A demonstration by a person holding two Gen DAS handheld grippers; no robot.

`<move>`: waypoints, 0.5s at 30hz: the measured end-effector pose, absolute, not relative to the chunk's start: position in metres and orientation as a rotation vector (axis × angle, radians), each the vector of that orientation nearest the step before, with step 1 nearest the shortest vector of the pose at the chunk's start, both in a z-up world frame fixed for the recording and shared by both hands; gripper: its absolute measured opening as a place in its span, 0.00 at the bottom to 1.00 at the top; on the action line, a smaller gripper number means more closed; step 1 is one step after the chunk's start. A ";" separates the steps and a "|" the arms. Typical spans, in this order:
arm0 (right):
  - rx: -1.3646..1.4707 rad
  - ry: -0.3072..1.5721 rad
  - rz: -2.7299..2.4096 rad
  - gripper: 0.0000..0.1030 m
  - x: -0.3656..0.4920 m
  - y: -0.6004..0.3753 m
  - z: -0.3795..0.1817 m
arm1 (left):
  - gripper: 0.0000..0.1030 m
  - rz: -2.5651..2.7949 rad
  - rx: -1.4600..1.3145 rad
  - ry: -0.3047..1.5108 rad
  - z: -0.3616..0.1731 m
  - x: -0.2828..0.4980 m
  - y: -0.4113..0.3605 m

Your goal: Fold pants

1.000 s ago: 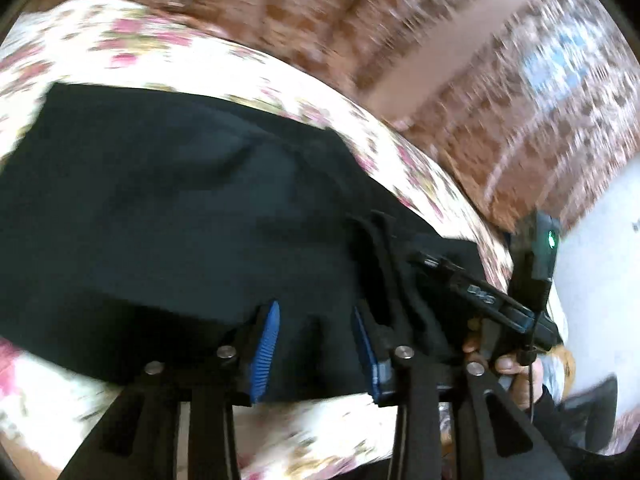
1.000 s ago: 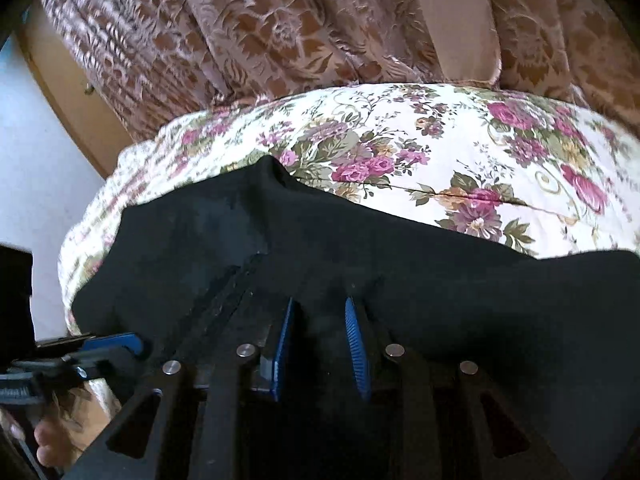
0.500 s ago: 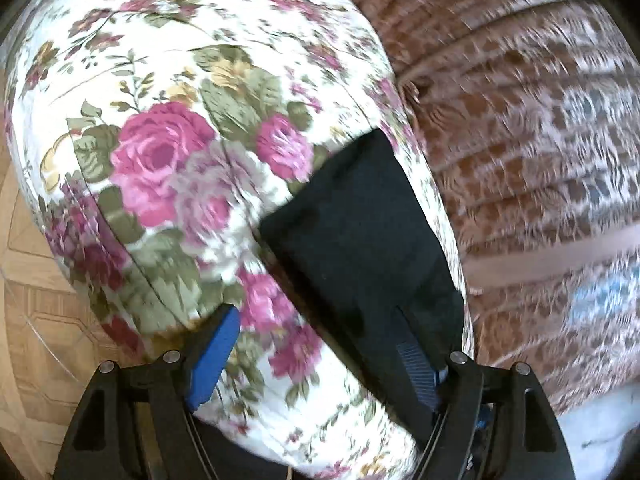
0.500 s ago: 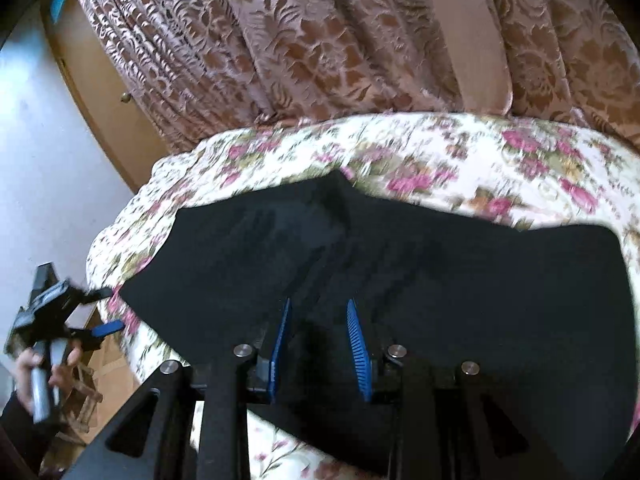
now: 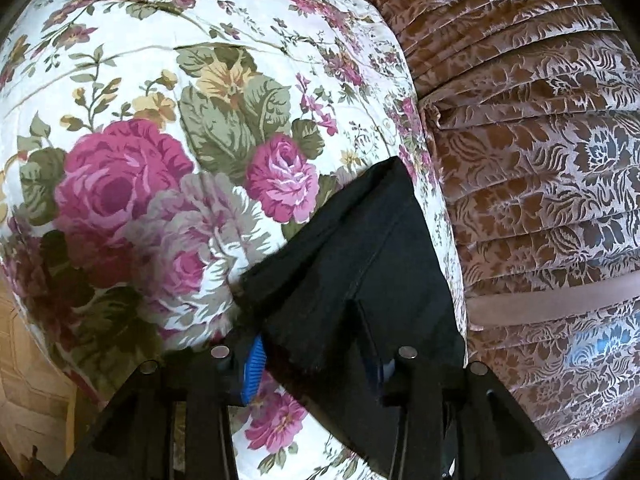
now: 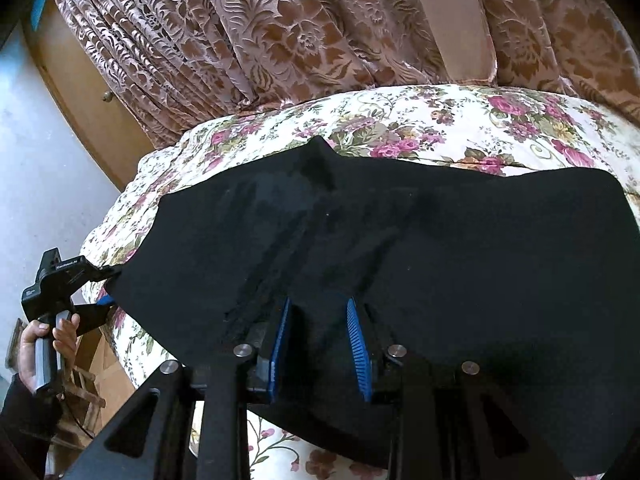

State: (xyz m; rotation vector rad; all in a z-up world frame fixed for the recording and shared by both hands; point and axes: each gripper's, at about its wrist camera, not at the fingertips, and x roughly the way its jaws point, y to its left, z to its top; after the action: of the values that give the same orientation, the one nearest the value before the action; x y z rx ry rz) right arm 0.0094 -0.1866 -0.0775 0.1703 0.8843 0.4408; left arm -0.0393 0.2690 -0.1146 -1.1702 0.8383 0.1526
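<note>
Black pants [image 6: 440, 248] spread flat across the floral bed [image 6: 420, 120]. Left gripper [image 5: 316, 360] has just been closing, fingers now clamped on a pant-leg end at the bed's edge. Right gripper [image 6: 318, 340] fingers apart, straddling cloth at the near hem, not pinching. Risk: thin left bite slips when pulled, leg drops crooked.
</note>
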 end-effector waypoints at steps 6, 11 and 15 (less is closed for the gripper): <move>0.189 0.883 0.447 0.28 0.011 -0.190 -0.081 | 0.13 0.053 -0.995 0.748 -0.076 -0.027 0.240; 0.197 0.888 0.451 0.28 0.011 -0.190 -0.080 | 0.13 -0.208 -0.818 0.653 -0.016 -0.010 0.185; 0.190 0.893 0.456 0.28 0.011 -0.189 -0.075 | 0.13 -0.439 -0.710 0.642 0.011 0.002 0.128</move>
State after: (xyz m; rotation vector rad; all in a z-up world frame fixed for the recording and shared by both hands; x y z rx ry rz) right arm 0.0110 -0.1889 -0.0755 0.1904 0.8926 0.4560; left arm 0.0023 0.1282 0.0111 -0.7097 0.6416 -0.4389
